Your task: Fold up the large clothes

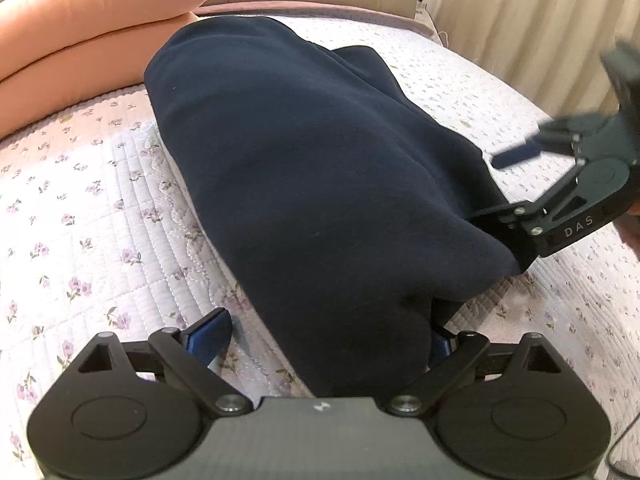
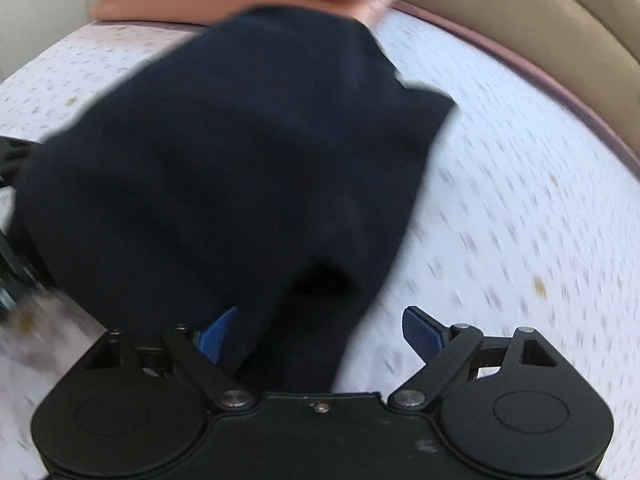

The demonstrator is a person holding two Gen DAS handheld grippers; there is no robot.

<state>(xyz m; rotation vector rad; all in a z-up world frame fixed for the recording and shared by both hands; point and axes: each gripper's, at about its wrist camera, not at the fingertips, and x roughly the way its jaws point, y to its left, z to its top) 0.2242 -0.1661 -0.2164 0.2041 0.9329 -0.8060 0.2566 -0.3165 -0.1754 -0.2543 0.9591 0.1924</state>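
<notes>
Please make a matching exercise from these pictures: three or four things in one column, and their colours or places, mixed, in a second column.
Things:
1. garment
2. folded bedding
3. quilt
4. right gripper

Descriptions:
A. peach, at the far end of the bed
B. open, dark cloth between its fingers
C. navy, lying along the bed
D. white with small purple flowers

Pairs: 1-C, 2-A, 3-D, 4-B

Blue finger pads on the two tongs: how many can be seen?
5 sightings. Left-wrist view: two on the left tongs, one half hidden by the navy garment, and one, blurred, on the right tongs. Right-wrist view: two.
</notes>
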